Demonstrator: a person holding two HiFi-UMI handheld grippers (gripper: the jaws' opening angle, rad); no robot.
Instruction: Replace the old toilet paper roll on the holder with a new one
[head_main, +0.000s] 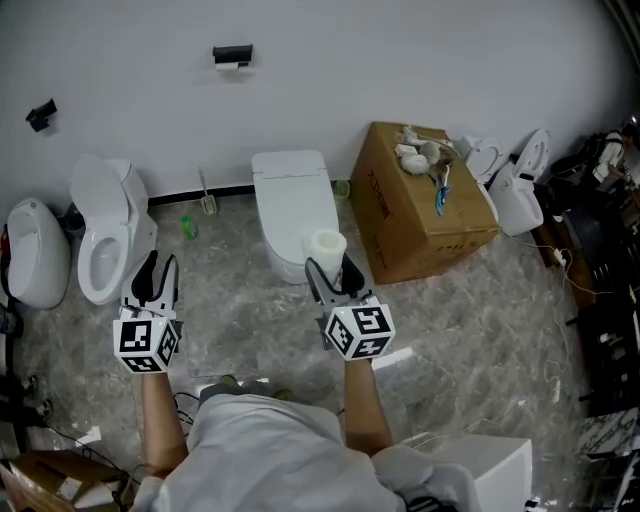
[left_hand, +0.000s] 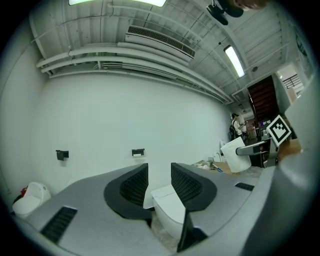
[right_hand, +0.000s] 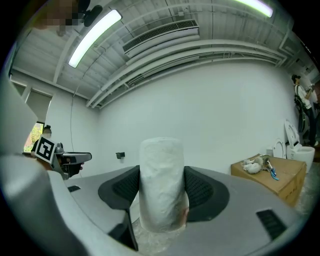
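The right gripper view alone shows the grasp plainly. The fingers (right_hand: 202, 186) of the right gripper (head_main: 336, 272) are clenched on the new toilet paper roll (right_hand: 161, 182). It stands upright between them, white, softly dimpled and thick, and its top rises above the fingertips. In the head view that roll is only a pale round end over the near end of the middle toilet (head_main: 292, 200).

The left gripper view shows what the head view cannot. The left gripper (left_hand: 159, 182) has its fingers released and apart with nothing between them, and only the middle toilet shows through the gap, farther off. The same view catches the right gripper and its roll off to the right.

On the far wall hangs the black holder (head_main: 232, 55), with a small pale piece under it that is too small to make out. A second black fitting (head_main: 41, 114) sits farther left on the wall. The middle toilet stands between the grippers and the holder. A second toilet (head_main: 108, 232) stands at the left. A cardboard box (head_main: 420, 205) with oddments on top stands at the right. All of these are on the marbled floor (head_main: 470, 330).
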